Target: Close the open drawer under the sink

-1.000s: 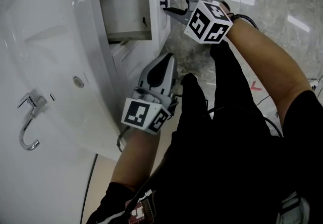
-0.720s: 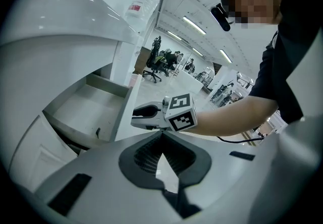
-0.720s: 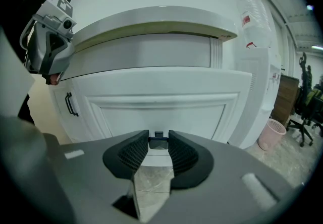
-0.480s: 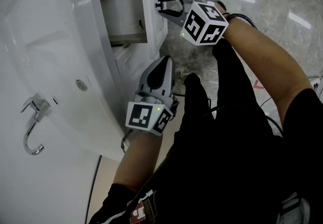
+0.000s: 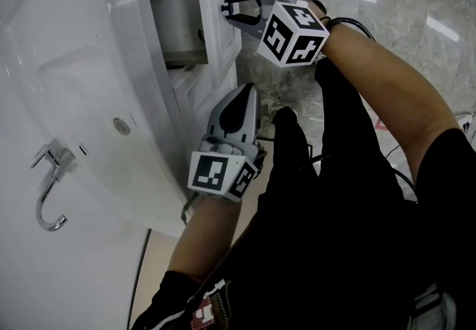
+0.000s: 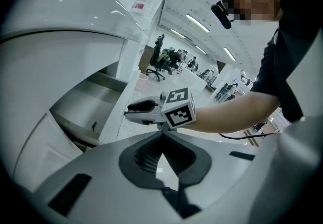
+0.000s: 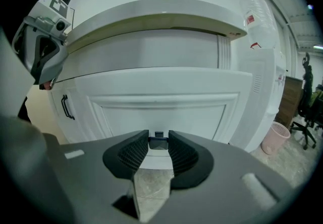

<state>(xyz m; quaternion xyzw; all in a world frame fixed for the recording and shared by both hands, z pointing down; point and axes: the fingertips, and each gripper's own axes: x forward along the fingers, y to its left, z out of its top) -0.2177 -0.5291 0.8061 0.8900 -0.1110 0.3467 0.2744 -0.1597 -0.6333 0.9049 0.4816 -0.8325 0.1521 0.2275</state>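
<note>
The drawer under the sink is pushed further in than half a second ago, and less of its grey inside shows, though it is still partly out. The right gripper has moved in toward the sink with it. The left gripper has stayed below the drawer, beside the sink's cupboard front.

The right gripper view shows what the head view cannot. The right gripper's jaws are only narrowly apart and closed on the small dark handle of the drawer front. In the left gripper view, the left gripper's jaws meet at the tips with nothing between them. The drawer's open side shows beyond them.
</note>
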